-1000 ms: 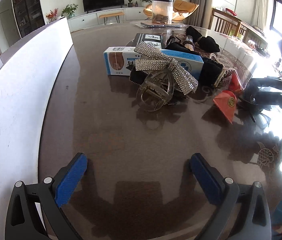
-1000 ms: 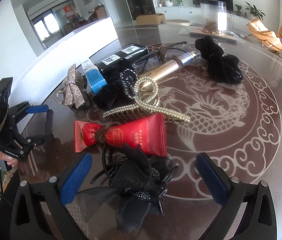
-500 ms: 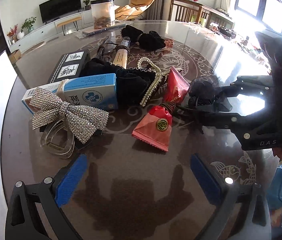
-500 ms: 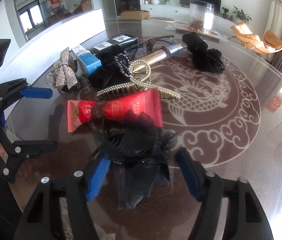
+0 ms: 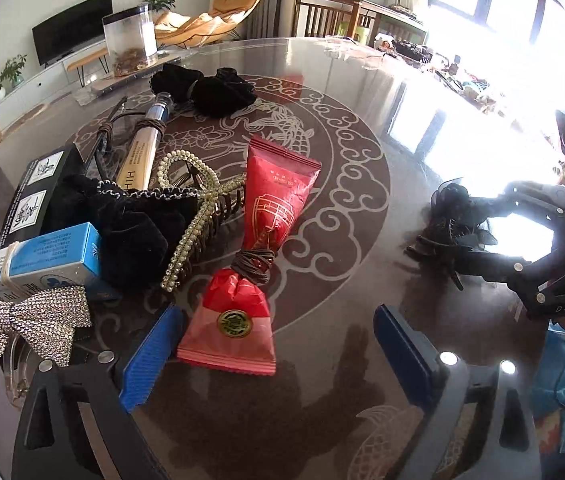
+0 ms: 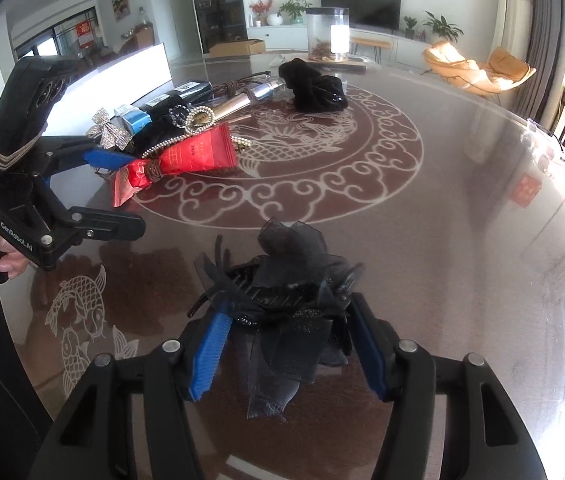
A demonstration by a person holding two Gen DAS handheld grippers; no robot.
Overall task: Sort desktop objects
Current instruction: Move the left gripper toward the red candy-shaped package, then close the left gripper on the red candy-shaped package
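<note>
Between our right gripper's (image 6: 288, 350) fingers sits the black gauze hair claw (image 6: 282, 292), pinched from both sides by the blue pads and carried apart from the heap, low over the bare glossy counter (image 6: 442, 220); whether it touches the surface we cannot tell. We judge it is being taken out first because it lay at the heap's near edge and gives the pads a firm spine under the soft gauze. Our left gripper (image 5: 278, 356) comes next: its fingers have just been closing and are spread around the near end of the red tube (image 5: 274, 216), which is bound at its waist with a brown hair tie (image 5: 252, 266). The left pad is just beside the crimped end; the right pad is well clear, so nothing is pinched yet. Further out, the pearl hair claw (image 5: 194, 216) leans against the tube, with the black velvet pouch (image 5: 130, 224), blue box (image 5: 38, 256) and rhinestone bow (image 5: 26, 320) crowding behind. Pulling the tube may drag the pearl claw along.
</note>
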